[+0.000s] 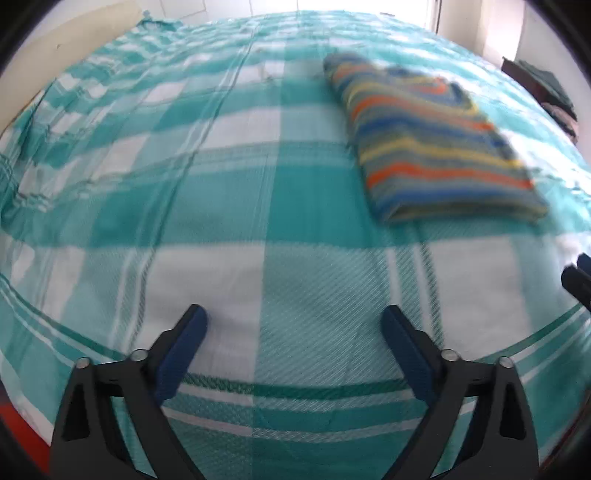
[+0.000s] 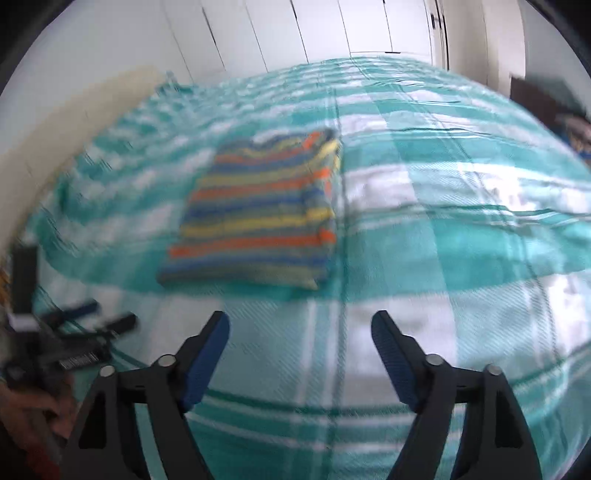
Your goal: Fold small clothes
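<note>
A folded striped garment (image 1: 436,144), in orange, blue, yellow and grey bands, lies flat on the teal-and-white checked bedsheet (image 1: 207,206). In the left wrist view it sits at the upper right, well beyond my left gripper (image 1: 293,317), which stands open over bare sheet with nothing between its fingers. In the right wrist view the same striped garment (image 2: 255,218) lies ahead and to the left of my right gripper (image 2: 300,323), also open and holding nothing. The left gripper (image 2: 99,317) shows at the left edge of that view, in a person's hand (image 2: 33,410).
A cream headboard or wall (image 2: 74,118) borders the bed on the left, white cupboard doors (image 2: 295,29) stand behind it. A dark pile of other clothes (image 1: 546,92) lies past the bed's right edge. The right gripper's fingers (image 1: 578,280) peek in at the right.
</note>
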`<action>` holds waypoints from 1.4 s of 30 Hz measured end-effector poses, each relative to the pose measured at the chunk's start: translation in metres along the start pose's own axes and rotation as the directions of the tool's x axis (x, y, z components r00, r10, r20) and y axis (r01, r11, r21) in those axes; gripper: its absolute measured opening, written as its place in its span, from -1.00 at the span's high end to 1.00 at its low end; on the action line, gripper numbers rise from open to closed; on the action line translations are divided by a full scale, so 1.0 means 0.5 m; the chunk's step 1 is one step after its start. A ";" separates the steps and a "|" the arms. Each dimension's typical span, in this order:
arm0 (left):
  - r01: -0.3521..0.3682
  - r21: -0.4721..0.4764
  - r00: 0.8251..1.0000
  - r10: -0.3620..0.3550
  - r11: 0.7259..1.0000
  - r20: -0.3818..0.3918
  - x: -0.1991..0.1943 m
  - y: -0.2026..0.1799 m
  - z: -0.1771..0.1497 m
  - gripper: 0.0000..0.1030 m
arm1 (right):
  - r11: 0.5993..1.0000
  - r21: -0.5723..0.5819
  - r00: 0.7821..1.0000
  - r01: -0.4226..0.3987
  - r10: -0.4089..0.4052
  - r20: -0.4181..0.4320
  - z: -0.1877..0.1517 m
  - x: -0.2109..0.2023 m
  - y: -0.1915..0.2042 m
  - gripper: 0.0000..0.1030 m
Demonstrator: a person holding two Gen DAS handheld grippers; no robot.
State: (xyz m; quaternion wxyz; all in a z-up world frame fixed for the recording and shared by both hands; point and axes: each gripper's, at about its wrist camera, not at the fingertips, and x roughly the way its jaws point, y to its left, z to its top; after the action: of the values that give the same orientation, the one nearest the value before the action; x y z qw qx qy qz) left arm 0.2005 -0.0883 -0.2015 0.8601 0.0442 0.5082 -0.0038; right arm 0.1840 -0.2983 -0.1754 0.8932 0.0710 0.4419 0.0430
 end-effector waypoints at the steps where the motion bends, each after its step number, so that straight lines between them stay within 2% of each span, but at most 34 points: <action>1: 0.001 -0.016 0.999 -0.001 1.000 0.032 0.001 0.006 -0.009 -0.99 | 1.000 -0.019 1.000 0.023 -0.024 -0.012 -0.016 0.008 0.000 -0.57; 3: 0.015 -0.017 0.999 -0.014 1.000 0.052 0.005 0.013 -0.024 -0.99 | 0.998 -0.042 0.996 0.056 -0.059 -0.067 -0.041 0.038 -0.002 -0.64; 6: 0.020 -0.006 0.998 -0.019 1.000 0.065 0.009 0.013 -0.030 -0.99 | 0.989 -0.129 0.996 0.075 -0.082 -0.045 -0.074 0.050 0.000 -0.90; 9: 0.032 -0.002 0.998 -0.032 0.999 0.062 0.021 0.013 -0.030 -0.99 | 0.980 -0.162 0.992 0.118 -0.124 -0.030 -0.087 0.062 0.008 -0.99; 13: 0.033 0.005 0.996 -0.033 0.999 0.081 0.023 0.010 -0.037 -0.99 | 0.982 -0.147 0.993 0.116 -0.119 -0.008 -0.090 0.069 -0.005 -0.99; 23: 0.046 0.005 0.996 -0.046 0.999 0.072 0.028 0.010 -0.036 -0.99 | 0.979 -0.156 0.991 0.131 -0.129 0.022 -0.099 0.069 0.003 -0.99; 42: 0.041 0.014 0.997 -0.042 0.999 0.059 0.032 0.008 -0.033 -0.99 | 0.973 -0.167 0.987 0.159 -0.158 0.021 -0.100 0.071 0.013 -0.99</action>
State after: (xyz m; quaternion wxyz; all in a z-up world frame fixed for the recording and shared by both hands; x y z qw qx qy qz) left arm 0.1942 -0.0823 -0.2232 0.8742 0.0392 0.4832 -0.0263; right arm 0.1658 -0.2826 -0.2322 0.8982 -0.0401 0.4377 0.0085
